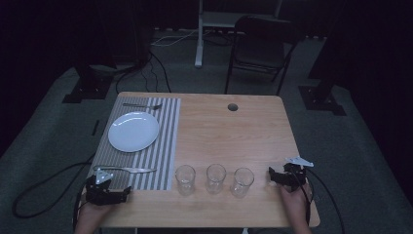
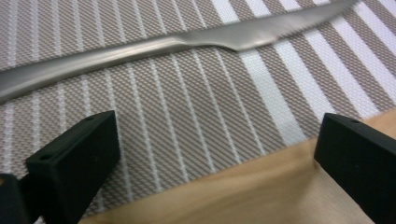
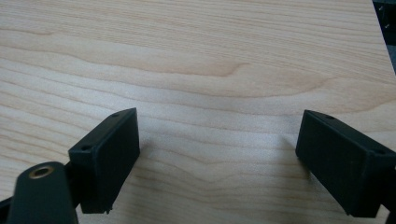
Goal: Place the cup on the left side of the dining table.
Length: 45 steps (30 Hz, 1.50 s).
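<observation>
One wooden table [image 1: 253, 126] is seen from the high view, with a striped placemat [image 1: 168, 141] laid on its left part. On the placemat are counted: one white plate [image 1: 133, 131], one fork [image 1: 141, 105] at the far edge beyond the plate, and one knife [image 1: 125, 169] near the front edge. Three empty clear glasses [image 1: 215, 178] are lined up in a row on bare wood just right of the placemat's front corner, standing apart from one another. One round hole [image 1: 233, 107] is noted in the tabletop near the far edge. No brand, label or writing can be read anywhere.

The left gripper [image 1: 127, 191] is held at the table's front left corner, jaws spread wide, nothing between them; the knife [image 2: 177, 46] is seen just ahead in the left gripper view. The right gripper [image 1: 272, 175] is held at the front right, just right of the glasses, jaws wide over bare wood [image 3: 196, 70], nothing gripped.
</observation>
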Each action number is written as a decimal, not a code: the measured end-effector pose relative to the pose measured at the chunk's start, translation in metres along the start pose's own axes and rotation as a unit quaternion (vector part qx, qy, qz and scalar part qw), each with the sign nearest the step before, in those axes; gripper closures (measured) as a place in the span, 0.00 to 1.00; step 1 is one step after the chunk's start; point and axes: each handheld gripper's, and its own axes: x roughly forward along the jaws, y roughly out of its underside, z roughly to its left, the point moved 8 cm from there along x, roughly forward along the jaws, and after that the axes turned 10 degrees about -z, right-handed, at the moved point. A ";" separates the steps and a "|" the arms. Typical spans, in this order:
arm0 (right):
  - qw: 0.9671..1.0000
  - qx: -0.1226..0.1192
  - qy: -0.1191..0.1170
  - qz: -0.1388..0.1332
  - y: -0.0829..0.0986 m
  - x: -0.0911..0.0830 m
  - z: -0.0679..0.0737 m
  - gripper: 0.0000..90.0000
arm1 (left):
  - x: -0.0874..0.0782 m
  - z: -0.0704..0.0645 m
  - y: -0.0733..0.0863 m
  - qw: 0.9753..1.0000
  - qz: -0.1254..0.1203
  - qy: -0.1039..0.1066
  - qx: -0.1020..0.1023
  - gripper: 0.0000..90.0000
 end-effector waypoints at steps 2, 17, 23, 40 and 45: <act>1.000 0.000 0.000 0.000 0.000 0.000 0.000 0.15 | -0.001 -0.001 0.000 1.000 0.002 0.007 -0.001 0.01; 1.000 0.001 0.001 0.000 0.000 0.000 0.000 0.15 | -0.006 -0.022 -0.008 0.999 -0.002 0.052 0.009 0.01; 1.000 0.003 0.004 0.000 0.000 0.000 0.000 0.15 | -0.008 -0.039 -0.014 0.997 -0.010 0.065 0.033 0.01; 1.000 0.003 0.004 0.000 0.000 0.000 0.001 0.15 | -0.016 -0.077 -0.031 0.990 -0.026 0.122 0.062 0.01; 1.000 0.003 0.004 0.000 0.000 0.000 0.001 0.15 | -0.018 -0.088 -0.039 0.987 -0.035 0.144 0.068 0.03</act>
